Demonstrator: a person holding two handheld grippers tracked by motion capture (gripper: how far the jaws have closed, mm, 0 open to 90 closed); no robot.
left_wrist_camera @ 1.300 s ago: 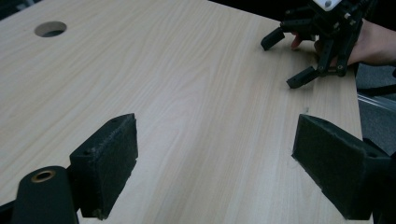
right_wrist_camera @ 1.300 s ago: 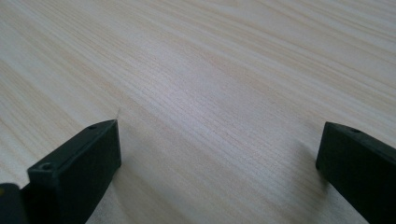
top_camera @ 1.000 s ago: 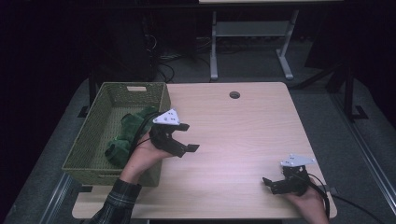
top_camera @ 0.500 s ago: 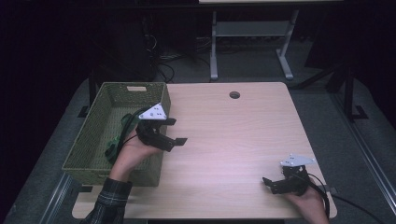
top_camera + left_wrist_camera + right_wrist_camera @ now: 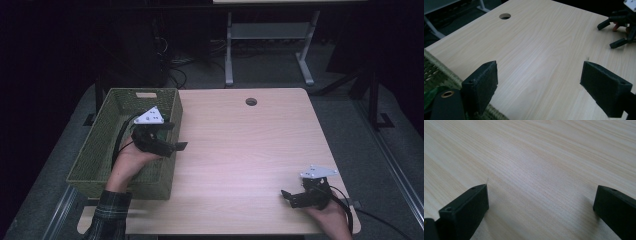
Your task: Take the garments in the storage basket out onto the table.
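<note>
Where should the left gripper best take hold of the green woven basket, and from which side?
On the green woven basket, probably the long rim beside the bare tabletop, from above: that wall is thin and upright, and the left gripper hangs open near it.

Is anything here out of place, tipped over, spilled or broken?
Nothing stands out. The green basket sits upright at the table's left edge. The left gripper above its rim and the right gripper are open and hold nothing.
</note>
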